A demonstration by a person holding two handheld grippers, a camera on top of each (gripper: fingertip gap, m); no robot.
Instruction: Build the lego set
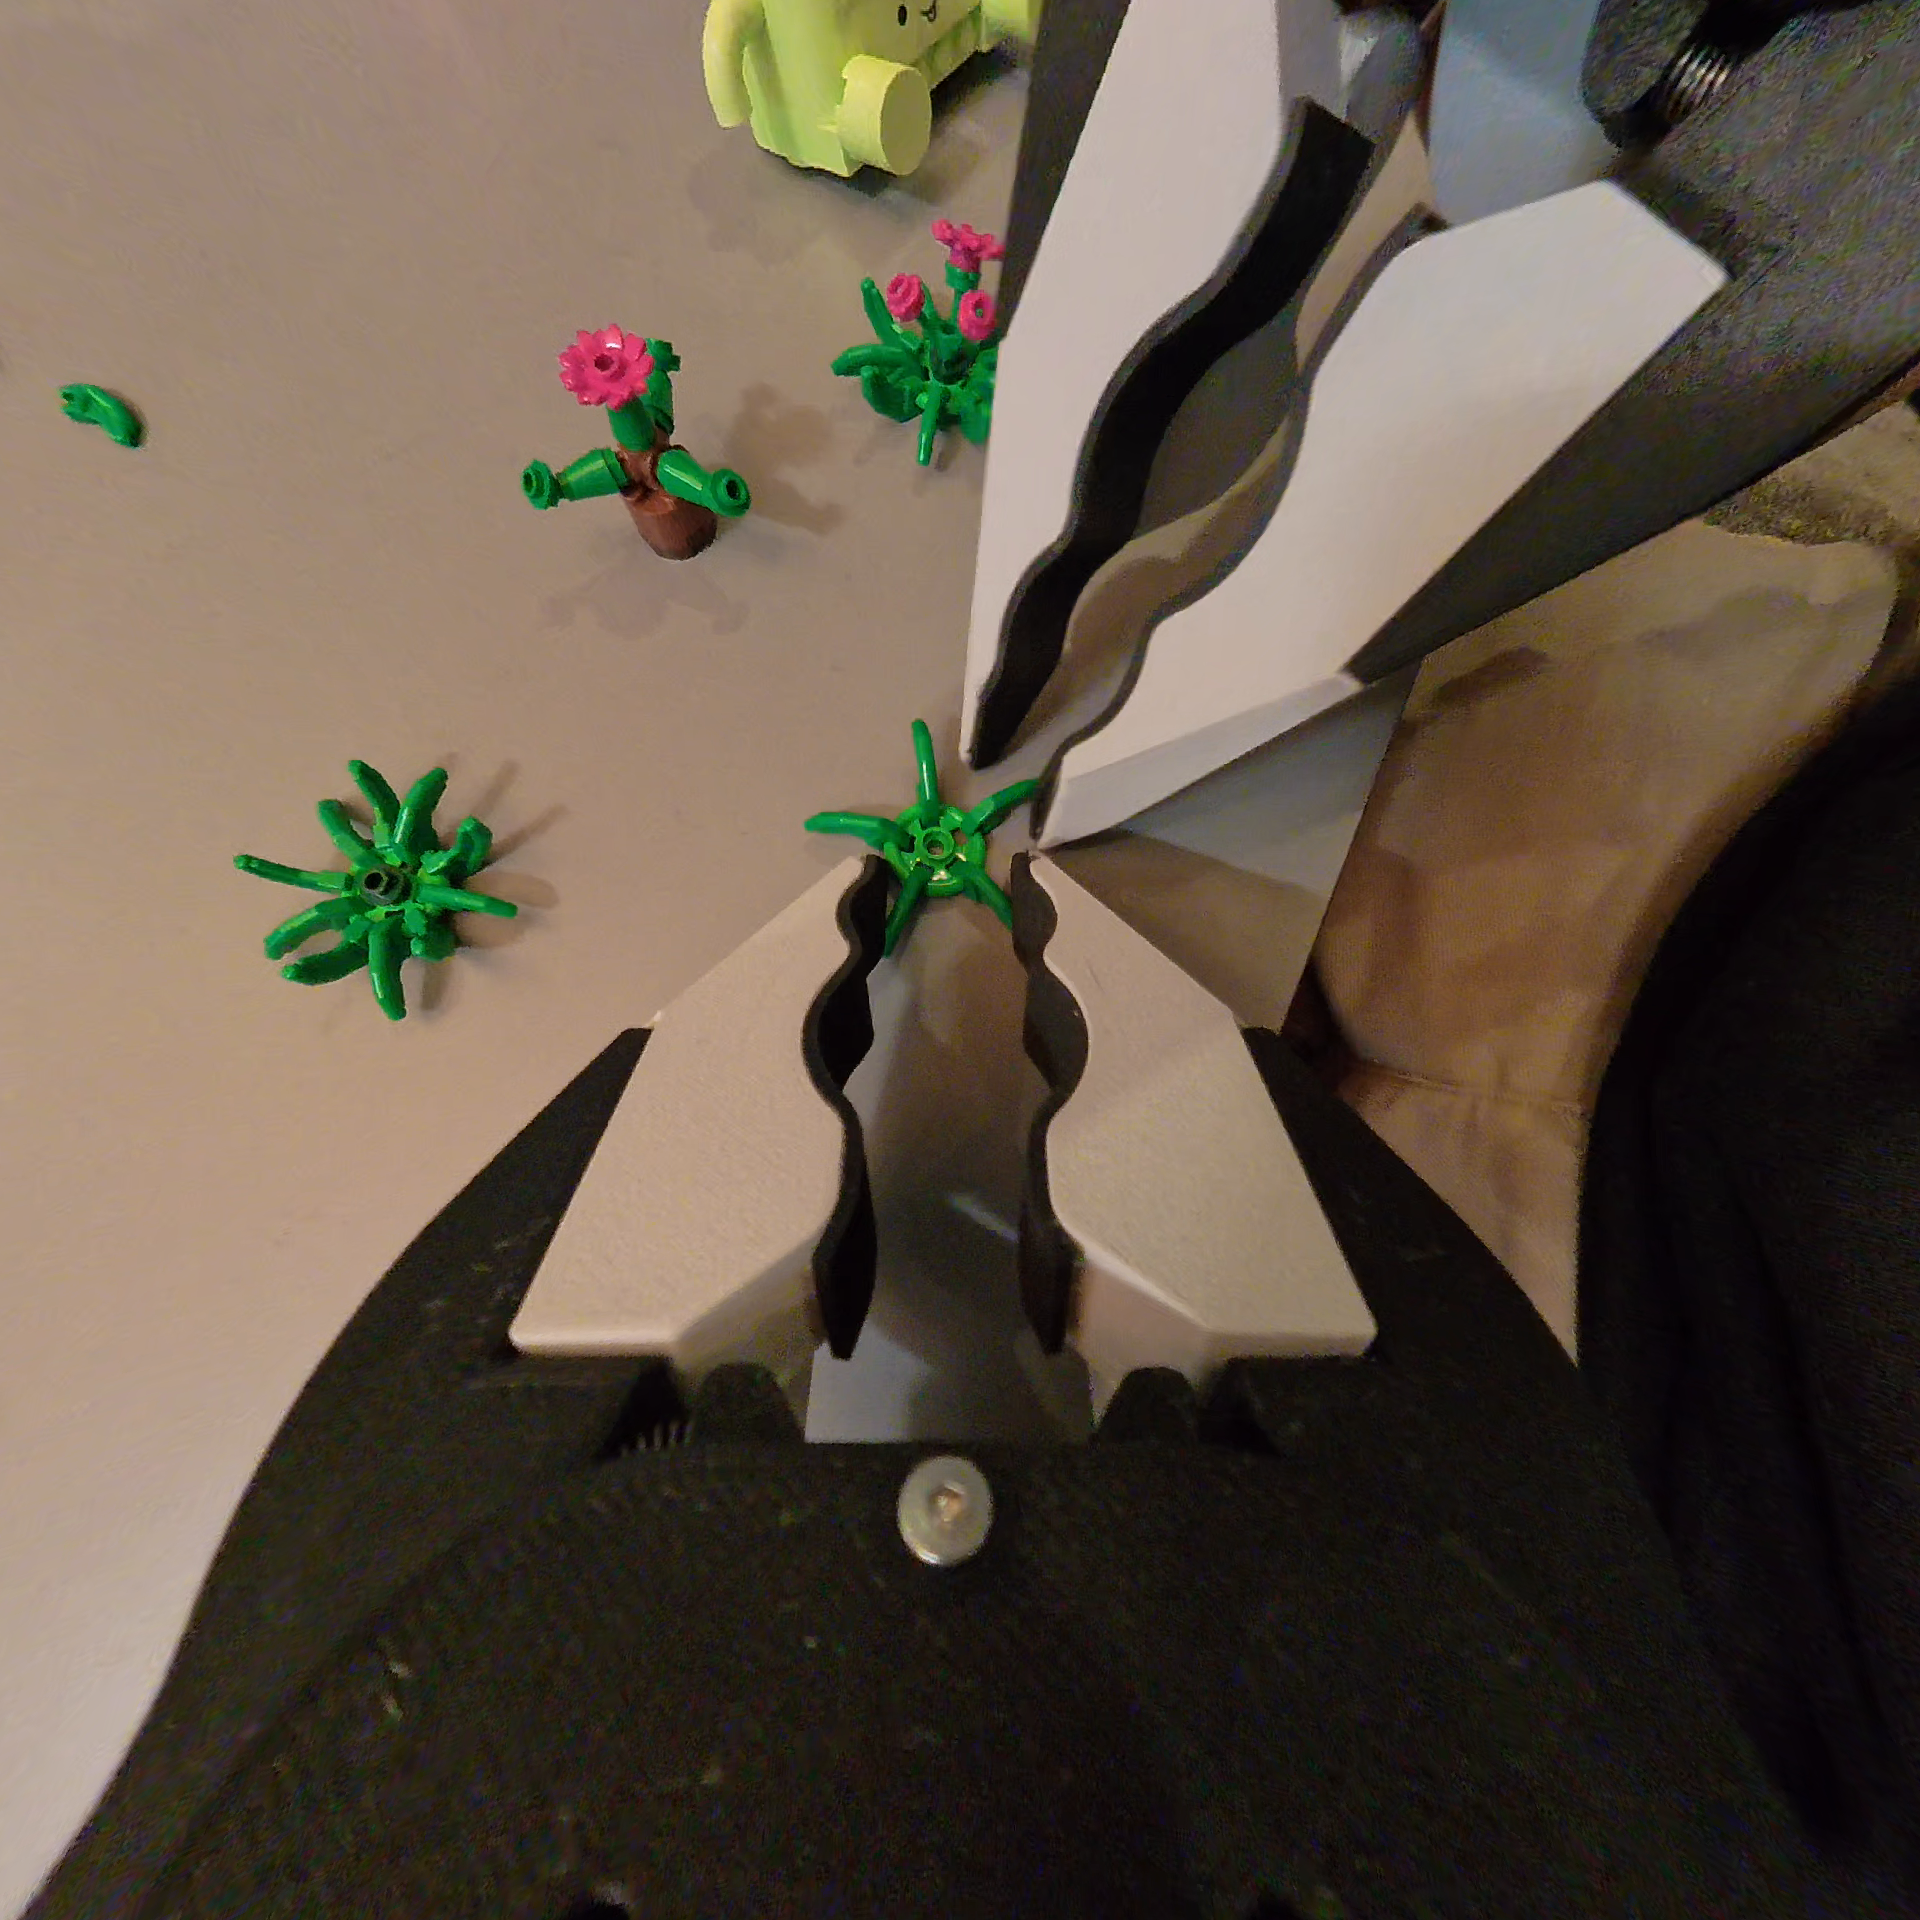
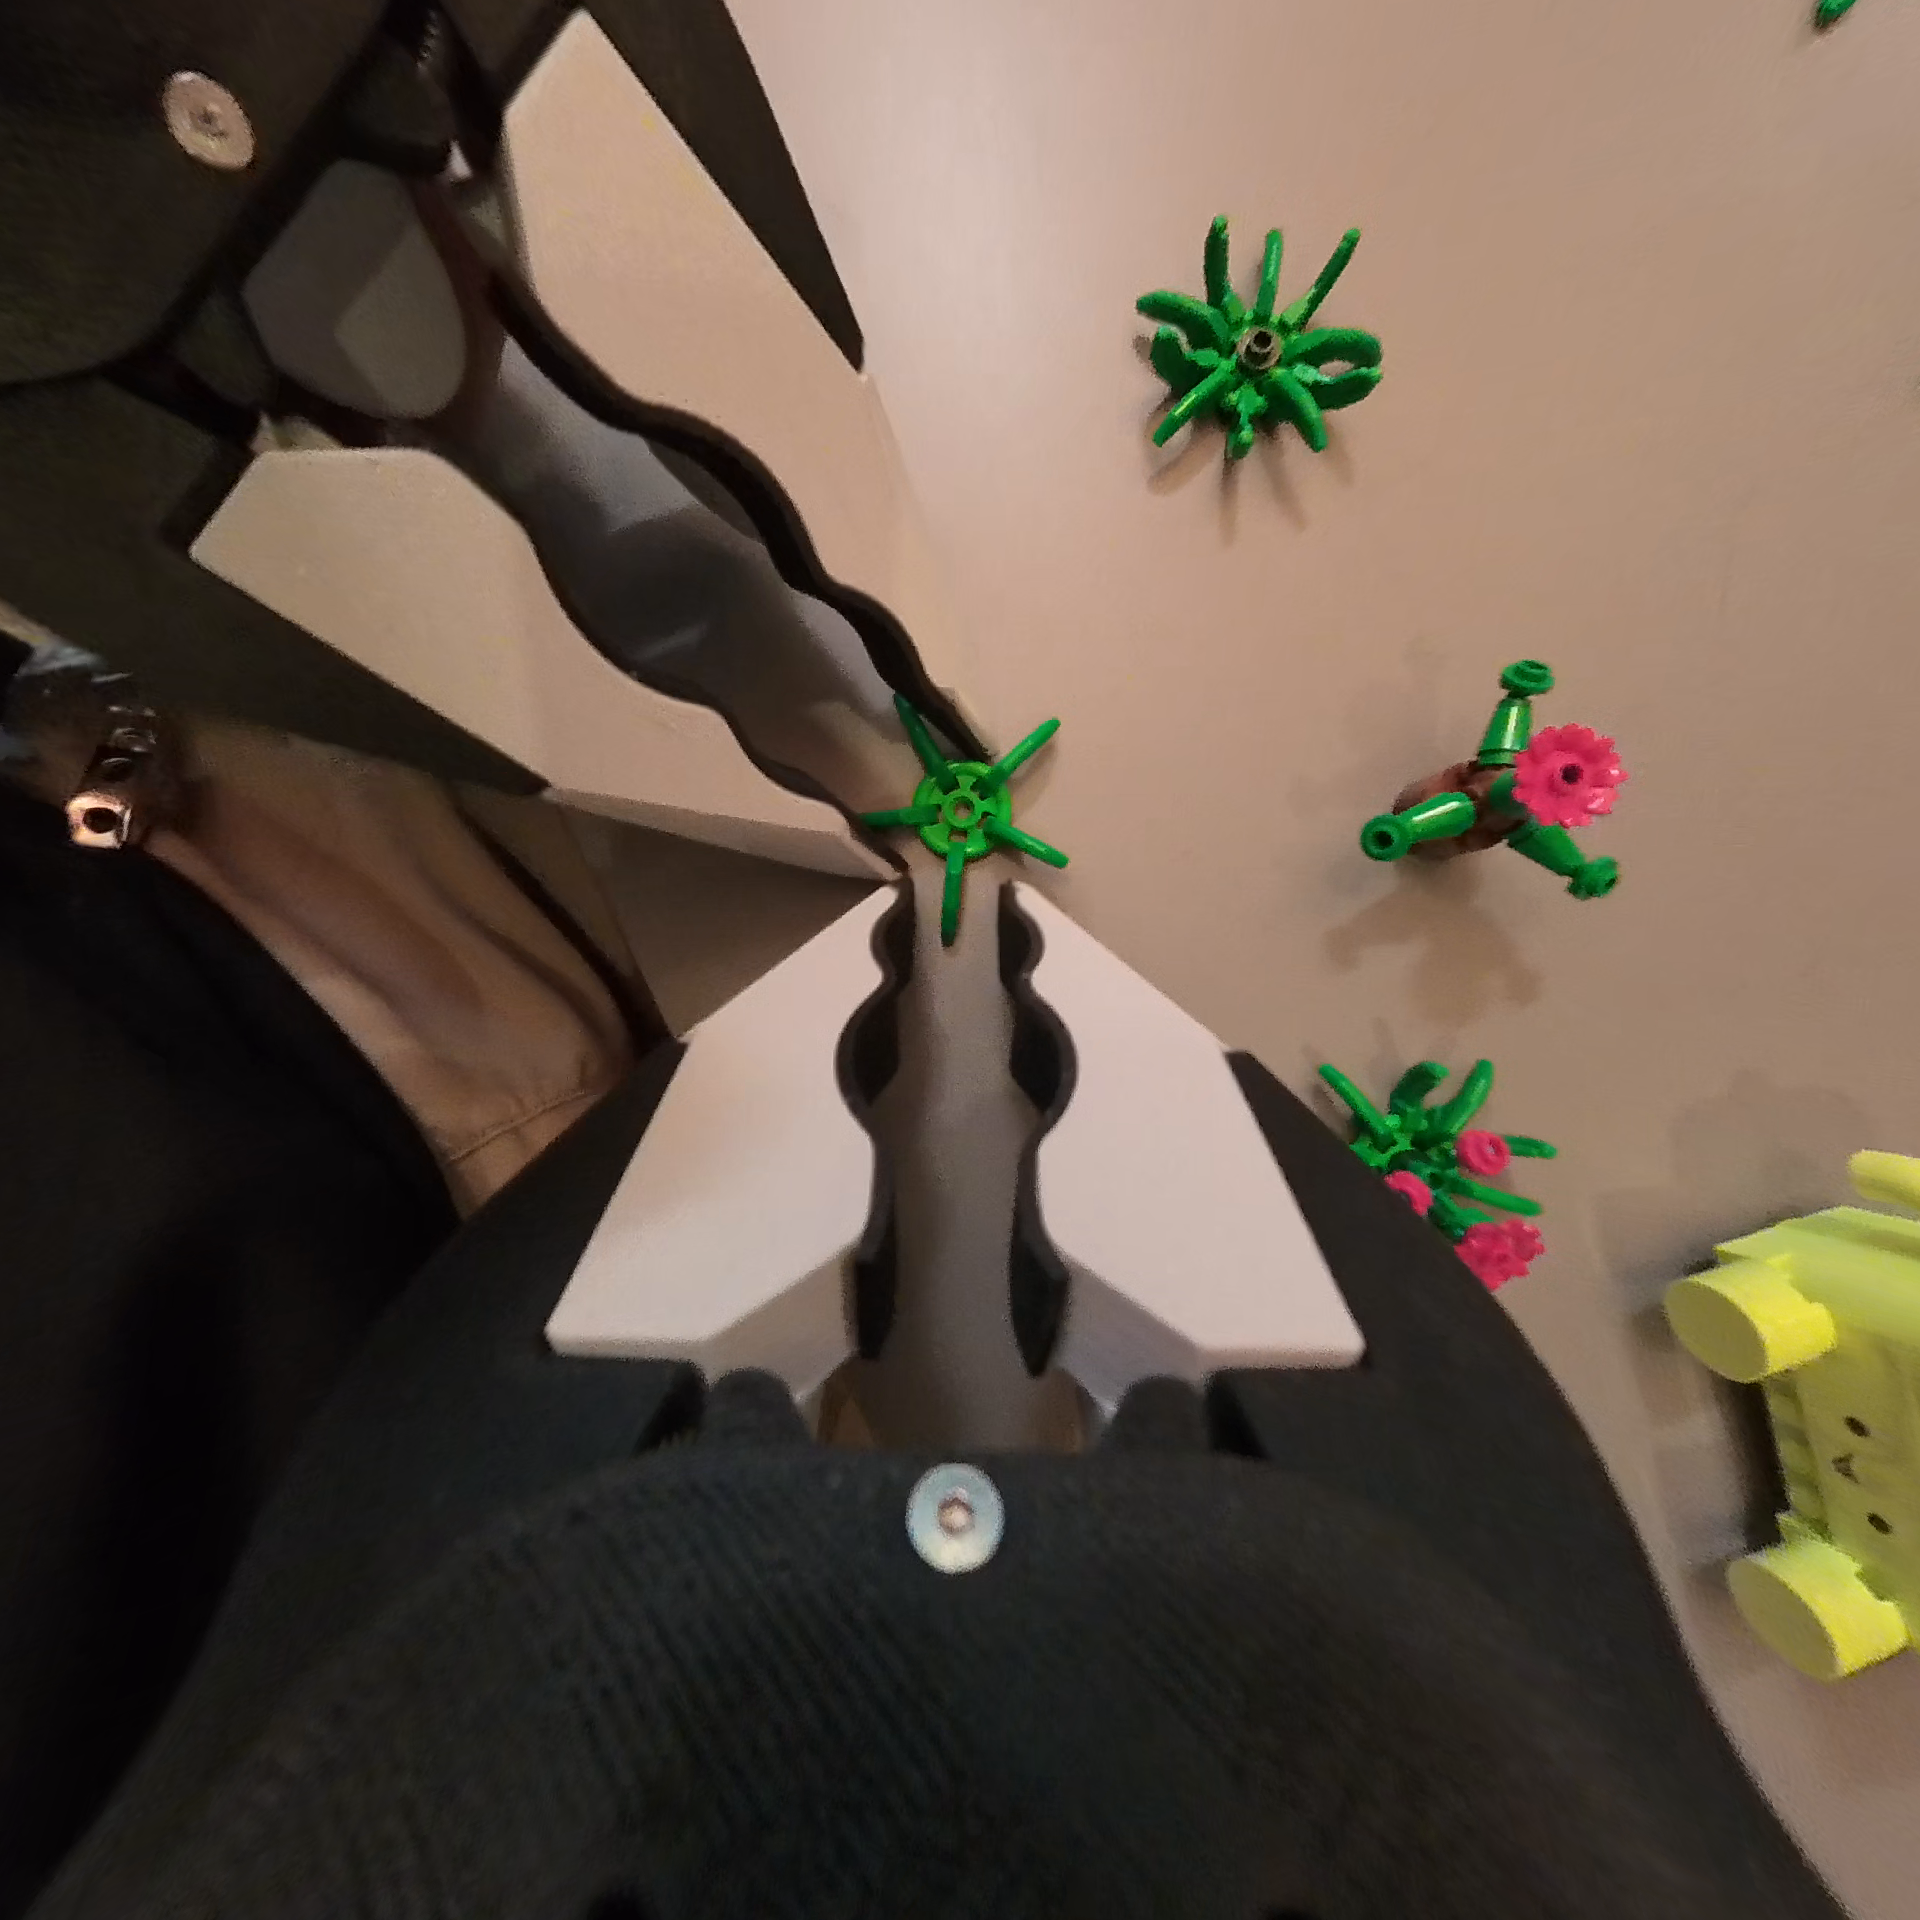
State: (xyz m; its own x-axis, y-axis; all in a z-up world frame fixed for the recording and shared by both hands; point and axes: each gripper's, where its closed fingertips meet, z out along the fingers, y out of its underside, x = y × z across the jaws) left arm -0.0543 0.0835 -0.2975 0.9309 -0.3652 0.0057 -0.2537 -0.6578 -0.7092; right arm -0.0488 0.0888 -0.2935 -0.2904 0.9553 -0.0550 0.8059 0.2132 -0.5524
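A small green leaf piece [image 1: 935, 847] with a round hub and thin spikes sits at the meeting point of both grippers over the grey table [image 1: 312, 644]. My left gripper [image 1: 943, 871] has its fingertips closed in on the hub from either side. In the right wrist view it comes in from the upper left onto the same piece [image 2: 961, 810]. My right gripper [image 2: 954, 899] is narrowly open with one spike of the piece between its tips, not pinched. It enters the left wrist view [image 1: 1008, 795] from the upper right.
On the table lie a bushy green leaf cluster [image 1: 379, 888], a brown stem with a pink flower [image 1: 644, 447], a leaf cluster with pink flowers [image 1: 930, 343], a loose green leaf [image 1: 101, 414] and a lime-green figure [image 1: 842, 73]. A person's beige clothing [image 1: 1558, 831] is at the right.
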